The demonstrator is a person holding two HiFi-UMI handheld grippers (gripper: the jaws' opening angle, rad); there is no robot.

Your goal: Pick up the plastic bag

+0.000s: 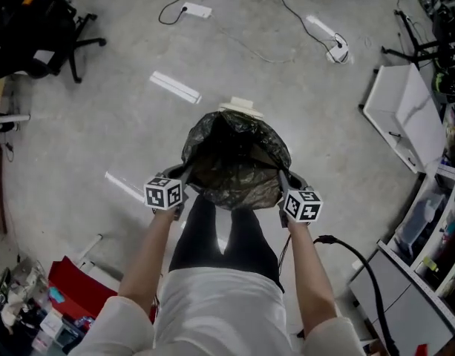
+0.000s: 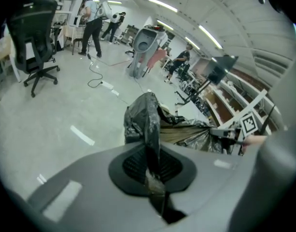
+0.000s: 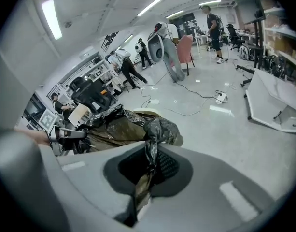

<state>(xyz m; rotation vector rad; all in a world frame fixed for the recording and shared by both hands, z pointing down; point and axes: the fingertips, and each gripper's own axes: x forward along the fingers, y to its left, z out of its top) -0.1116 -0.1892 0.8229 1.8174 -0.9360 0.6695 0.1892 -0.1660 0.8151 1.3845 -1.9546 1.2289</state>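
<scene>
Head view: the black plastic bag point(image 1: 238, 162) hangs stretched between the two grippers in front of the person's dark-trousered legs point(image 1: 223, 239), its mouth pulled open and facing the camera. The left gripper point(image 1: 182, 178) holds the rim at the bag's left and the right gripper point(image 1: 287, 182) holds it at the right. Only this view shows both forearms, the power strip point(image 1: 197, 10) with its cable on the grey floor point(image 1: 86, 132), and the white panel point(image 1: 402, 113) at the right.

Left gripper view: the left gripper's point(image 2: 150, 164) jaws are pressed together on a gathered fold of the plastic bag point(image 2: 145, 117), which rises from between the pads. The opposite gripper's marker cube point(image 2: 249, 124) shows beyond the bag. An office chair point(image 2: 35, 35) and standing people point(image 2: 92, 23) appear here in the room behind.

Right gripper view: the right gripper's point(image 3: 148, 169) jaws likewise pinch a twisted strip of the plastic bag point(image 3: 121, 127). This view adds a standing person point(image 3: 215, 24) and a floor cable.

Hidden or unclear: the bag's underside is out of sight in every view, and its contents cannot be made out in the dark interior. A pale flat object point(image 1: 242, 107) is partly covered by the bag's far rim. The head view does not show the pads themselves, which the marker cubes cover.
</scene>
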